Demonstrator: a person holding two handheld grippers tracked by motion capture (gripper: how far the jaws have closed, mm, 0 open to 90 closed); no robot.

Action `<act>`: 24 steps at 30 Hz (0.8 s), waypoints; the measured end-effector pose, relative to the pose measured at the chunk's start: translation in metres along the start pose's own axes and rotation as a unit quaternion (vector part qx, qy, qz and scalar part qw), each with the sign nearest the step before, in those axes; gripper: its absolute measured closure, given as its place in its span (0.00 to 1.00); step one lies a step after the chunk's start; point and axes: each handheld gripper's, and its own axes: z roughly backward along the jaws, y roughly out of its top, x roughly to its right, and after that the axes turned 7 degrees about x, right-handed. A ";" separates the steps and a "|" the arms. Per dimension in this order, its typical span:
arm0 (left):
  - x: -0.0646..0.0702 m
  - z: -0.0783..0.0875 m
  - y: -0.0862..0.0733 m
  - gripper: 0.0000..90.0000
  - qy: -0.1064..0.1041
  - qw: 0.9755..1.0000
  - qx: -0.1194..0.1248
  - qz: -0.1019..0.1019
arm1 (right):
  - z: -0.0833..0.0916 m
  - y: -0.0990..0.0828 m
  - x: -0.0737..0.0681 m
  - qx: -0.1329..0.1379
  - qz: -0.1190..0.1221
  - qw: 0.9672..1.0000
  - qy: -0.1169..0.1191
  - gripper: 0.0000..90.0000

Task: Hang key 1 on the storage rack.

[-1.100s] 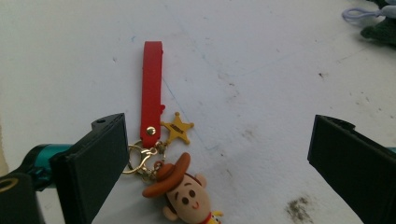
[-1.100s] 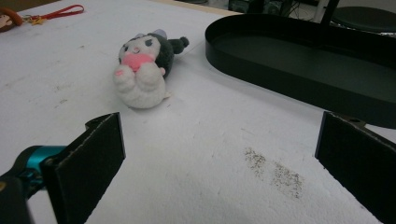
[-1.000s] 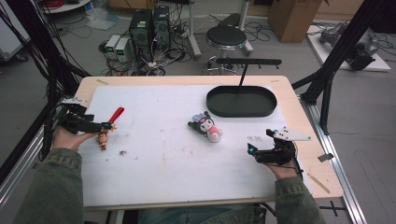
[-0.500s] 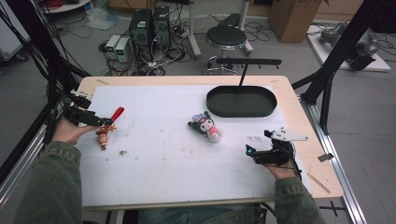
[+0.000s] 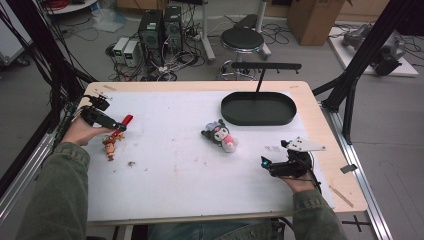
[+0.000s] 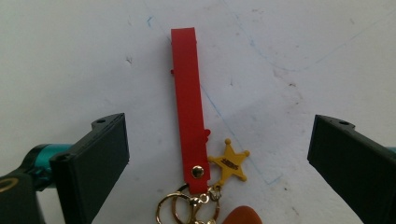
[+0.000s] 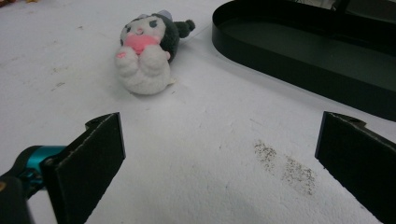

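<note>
A white surface (image 5: 200, 170) is shown with a black oval tray (image 5: 257, 108) at its far side, apparently set there to receive things. A black-and-white plush toy (image 5: 220, 135) with a pink face lies near the centre, ahead of the right gripper (image 5: 265, 163), whose jaws are spread wide. At the left edge, the left gripper (image 5: 120, 125) is held open over a red strap keychain (image 6: 189, 109), likely for a grasp; gold rings and a yellow star charm (image 6: 229, 161) hang at its end.
</note>
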 end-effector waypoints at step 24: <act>-0.002 -0.034 0.007 0.40 0.029 0.999 -0.029 0.029 | -0.005 -0.002 -0.001 -0.021 0.014 1.000 0.001 0.01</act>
